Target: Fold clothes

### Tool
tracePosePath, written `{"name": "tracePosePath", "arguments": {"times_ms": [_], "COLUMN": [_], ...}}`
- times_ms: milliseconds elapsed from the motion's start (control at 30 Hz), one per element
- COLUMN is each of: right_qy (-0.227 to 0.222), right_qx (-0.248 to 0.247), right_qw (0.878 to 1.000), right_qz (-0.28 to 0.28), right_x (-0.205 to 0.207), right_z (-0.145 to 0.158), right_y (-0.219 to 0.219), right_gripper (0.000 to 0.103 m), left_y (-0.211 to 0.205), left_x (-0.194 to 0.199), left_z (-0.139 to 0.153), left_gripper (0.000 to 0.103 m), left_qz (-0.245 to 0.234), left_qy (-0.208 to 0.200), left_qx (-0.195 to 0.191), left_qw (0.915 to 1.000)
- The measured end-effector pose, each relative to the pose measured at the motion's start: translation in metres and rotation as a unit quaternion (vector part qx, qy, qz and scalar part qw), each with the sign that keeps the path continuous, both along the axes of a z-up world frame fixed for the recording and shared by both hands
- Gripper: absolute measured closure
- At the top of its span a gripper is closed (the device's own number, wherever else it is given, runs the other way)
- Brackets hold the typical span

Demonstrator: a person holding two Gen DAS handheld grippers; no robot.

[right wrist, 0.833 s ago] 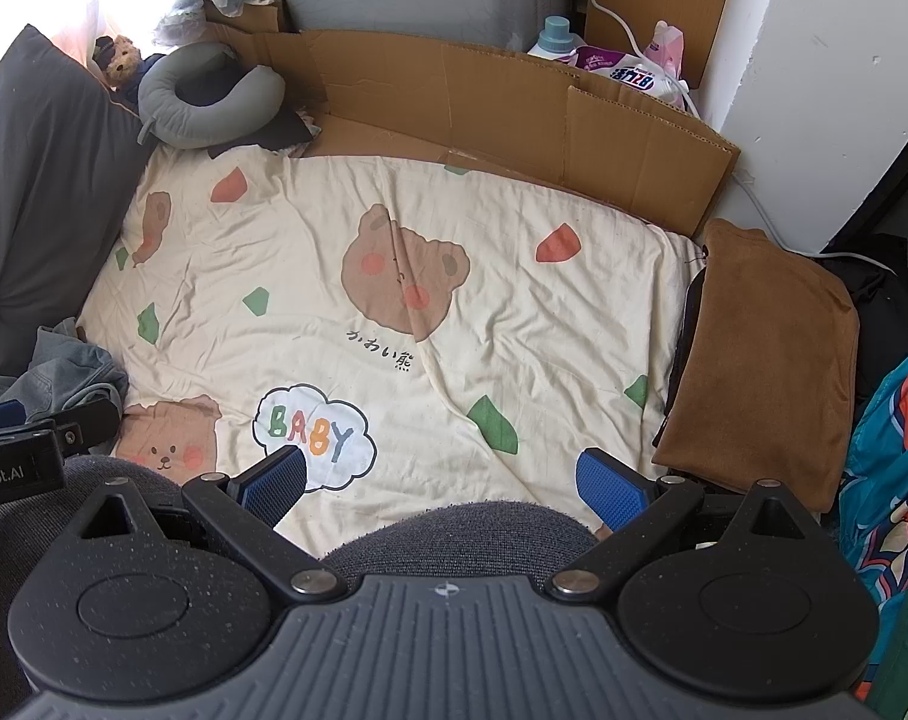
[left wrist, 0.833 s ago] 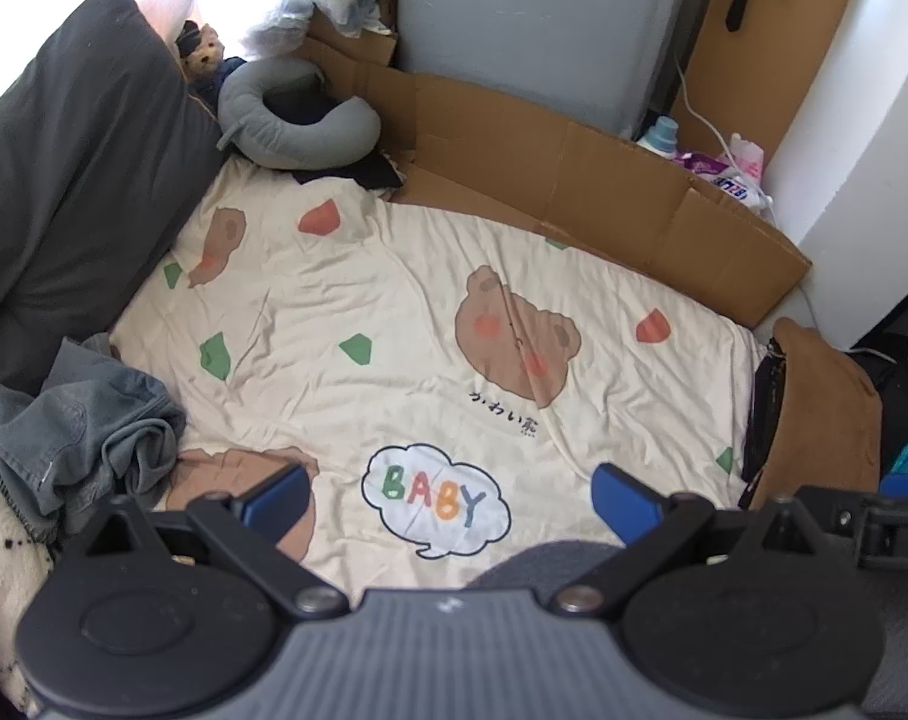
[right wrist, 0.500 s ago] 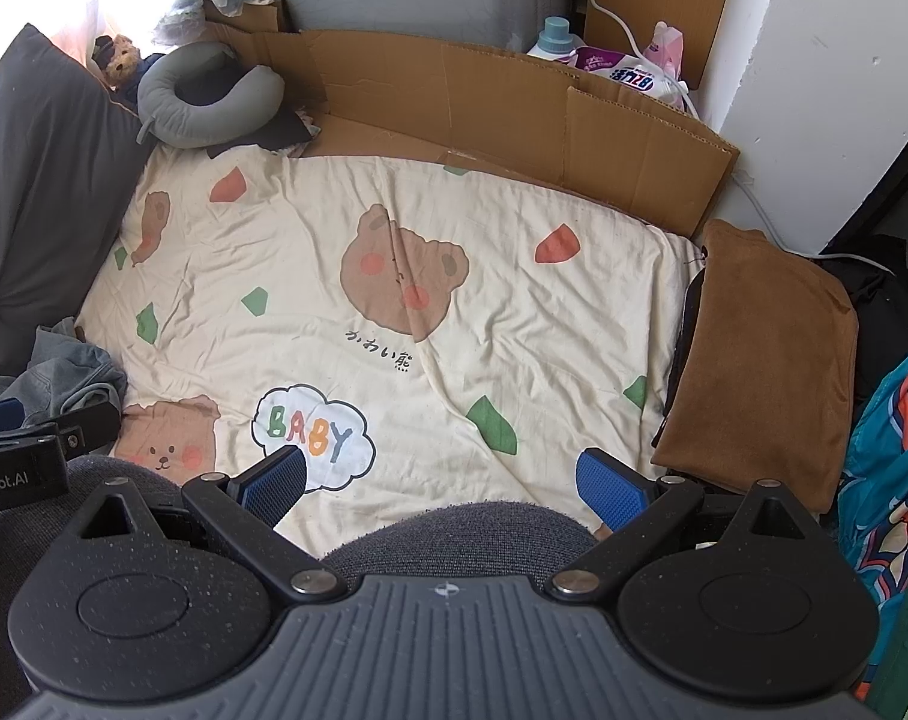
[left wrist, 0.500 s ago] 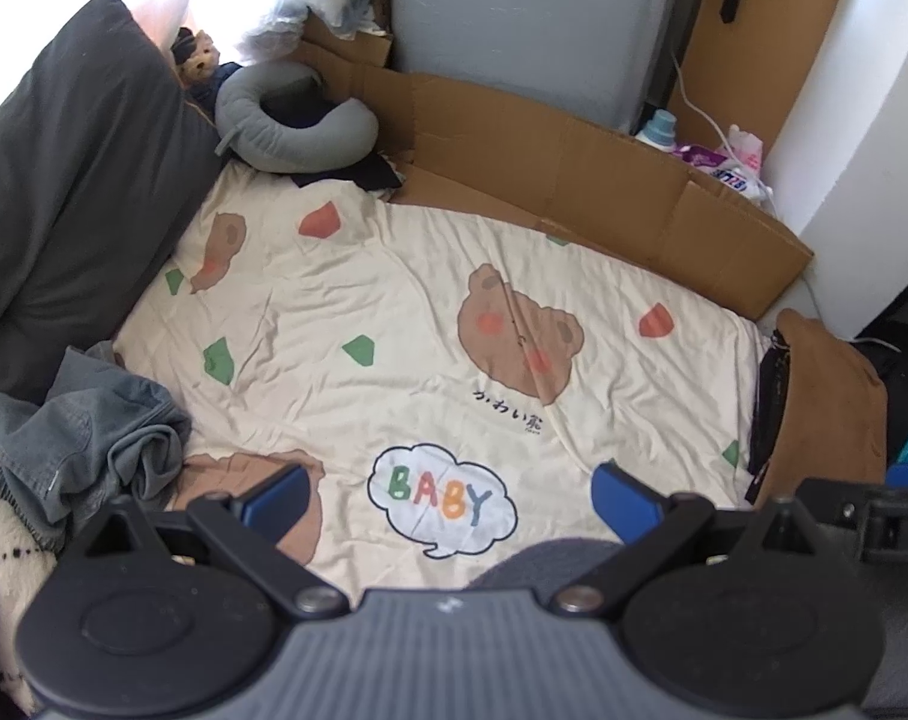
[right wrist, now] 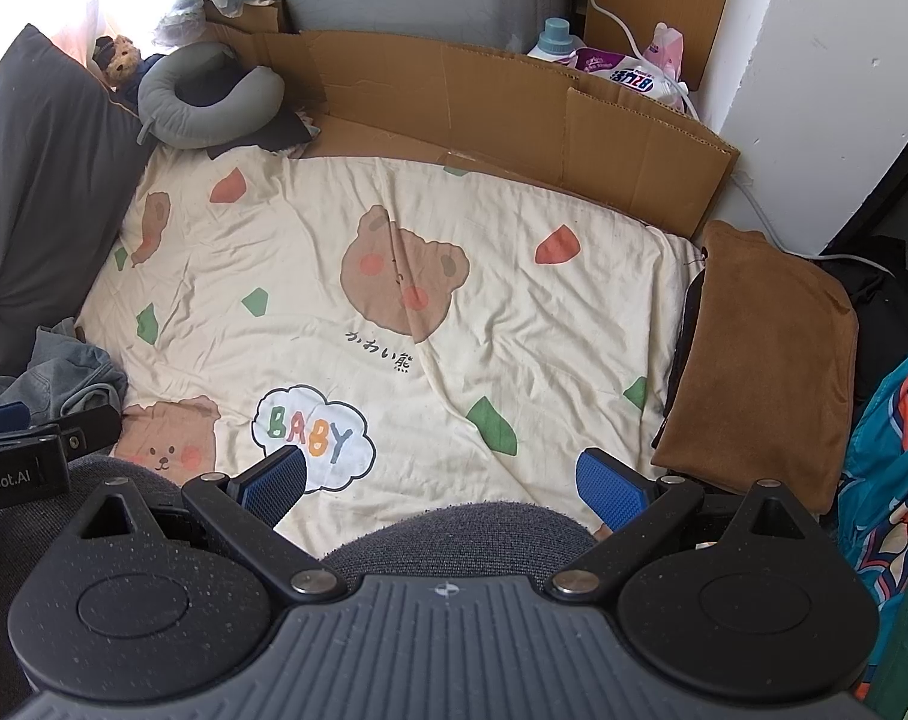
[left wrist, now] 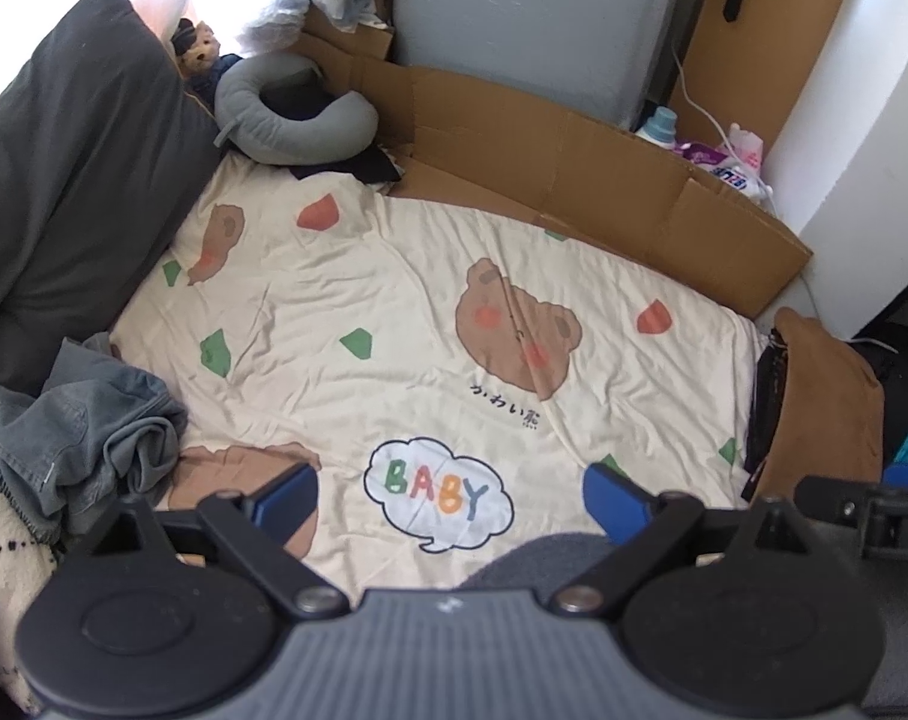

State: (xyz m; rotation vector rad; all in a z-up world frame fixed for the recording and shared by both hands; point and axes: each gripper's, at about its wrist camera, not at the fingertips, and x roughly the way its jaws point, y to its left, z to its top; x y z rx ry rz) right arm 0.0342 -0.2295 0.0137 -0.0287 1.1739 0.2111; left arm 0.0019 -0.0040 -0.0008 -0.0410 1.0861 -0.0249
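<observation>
- Denim garment (left wrist: 87, 420), grey-blue and crumpled, lies at the left edge of the bed, against the dark pillow (left wrist: 63, 180); in the left wrist view it now sits slightly higher and further into the picture than 1 second ago, so the left claw (left wrist: 450, 501) has drifted a little toward that side.
- Right wrist view is practically unchanged over the same stretch (the sheet and cardboard sit where they did), so I judge the right claw (right wrist: 441, 483) is waiting.
- Meaning for the task: nothing is picked up yet. The drift looks like the opening of a reach for the crumpled garment, which would need lifting onto the open bear-print sheet (left wrist: 393, 312) before any fold.
- Left claw: both blue fingers (left wrist: 282, 504) spread wide, nothing between them, only the "BABY" bubble (left wrist: 438, 495) on the sheet showing in the gap. It tilts steeply down at the bed.
- Right claw: spread just as wide, empty, hovering above a grey-clad knee (right wrist: 454, 534) at the near edge of the bed.
- Brown folded cloth (right wrist: 760, 360) lies flat on the right side, beside the sheet's edge; it may be finished work, though I cannot tell.
- Left claw's body shows at the left edge of the right wrist view, near the denim, well apart from the right one.
</observation>
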Motion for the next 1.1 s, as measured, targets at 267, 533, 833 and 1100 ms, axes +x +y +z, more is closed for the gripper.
{"name": "tracePosePath", "arguments": {"times_ms": [267,533,833,1100], "right_qy": [0.000,0.000,-0.001,-0.001], "right_qx": [0.001,0.001,0.001,0.002], "right_qw": [1.000,1.000,1.000,1.000], "right_qz": [0.000,0.000,-0.001,-0.001], "right_x": [0.0019,0.0013,0.0015,0.0020], "right_z": [-0.0001,-0.0002,0.0006,0.0004], "right_y": [-0.0005,-0.0004,-0.0003,-0.0007], "right_gripper": [0.003,0.003,0.003,0.003], "left_y": [0.0009,0.0031,0.0021,0.0022], "left_x": [0.0021,-0.0006,-0.0014,0.0005], "left_z": [0.0013,-0.0003,-0.0005,-0.0002], "left_gripper": [0.006,0.006,0.006,0.006], "left_qz": [0.001,0.004,0.006,0.009], "left_qy": [0.002,0.001,0.001,0.002], "left_qx": [0.000,-0.003,-0.001,0.000], "left_qw": [1.0000,1.0000,1.0000,1.0000]}}
